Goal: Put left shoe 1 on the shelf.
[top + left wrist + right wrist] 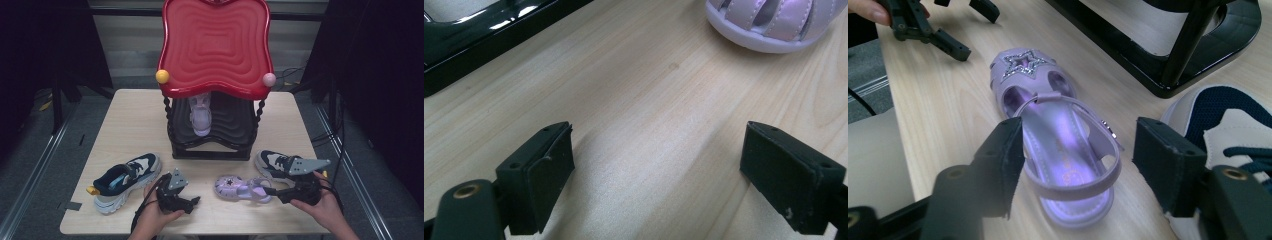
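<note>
High view: the purple sandal [243, 188] lies on the tabletop [130, 125] at lower centre, heel toward the right gripper [272, 191], placed for a heel-end pick. The left gripper [196, 200] waits lower left of it. A matching sandal [201, 115] sits half hidden under the red shelf top [215, 45].

Left gripper view: jaws released, bare wood between them; the sandal is cut off at the upper right.

Right gripper view: jaws apart, straddling the sandal's heel strap without gripping. A sneaker [1233, 125] is cropped at right.
</note>
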`<action>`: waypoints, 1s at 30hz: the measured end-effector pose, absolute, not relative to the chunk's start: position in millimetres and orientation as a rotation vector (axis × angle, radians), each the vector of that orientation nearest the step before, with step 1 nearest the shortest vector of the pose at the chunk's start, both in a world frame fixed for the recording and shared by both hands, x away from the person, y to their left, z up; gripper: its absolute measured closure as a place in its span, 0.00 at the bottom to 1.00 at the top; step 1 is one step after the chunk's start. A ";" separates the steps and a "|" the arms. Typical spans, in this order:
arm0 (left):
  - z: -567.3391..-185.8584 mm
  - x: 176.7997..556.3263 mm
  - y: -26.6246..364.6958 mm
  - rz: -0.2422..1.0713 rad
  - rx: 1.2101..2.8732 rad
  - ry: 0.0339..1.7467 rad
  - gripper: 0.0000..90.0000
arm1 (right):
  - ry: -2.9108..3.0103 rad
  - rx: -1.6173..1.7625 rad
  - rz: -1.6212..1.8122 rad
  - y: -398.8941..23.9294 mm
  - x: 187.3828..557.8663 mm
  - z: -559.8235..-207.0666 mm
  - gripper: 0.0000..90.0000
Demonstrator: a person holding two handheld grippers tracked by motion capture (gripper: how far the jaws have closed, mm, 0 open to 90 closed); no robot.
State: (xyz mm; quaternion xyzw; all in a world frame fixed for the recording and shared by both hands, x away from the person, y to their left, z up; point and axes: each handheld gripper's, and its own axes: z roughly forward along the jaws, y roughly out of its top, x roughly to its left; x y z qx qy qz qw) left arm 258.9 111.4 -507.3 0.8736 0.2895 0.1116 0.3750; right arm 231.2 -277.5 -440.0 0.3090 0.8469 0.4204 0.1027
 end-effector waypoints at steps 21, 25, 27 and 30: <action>-507.3 258.9 111.5 0.285 2.236 0.741 0.15 | 2.501 0.960 1.178 -266.0 248.3 -460.0 0.66; -507.3 258.8 111.4 0.286 2.236 0.741 0.15 | 2.497 0.952 1.164 -265.2 248.8 -462.0 0.75; -507.3 258.8 111.4 0.285 2.236 0.742 0.15 | 2.495 0.950 1.158 -265.2 248.7 -462.0 0.75; -507.3 258.9 111.4 0.285 2.236 0.741 0.15 | 2.488 0.941 1.153 -265.4 247.2 -461.3 0.79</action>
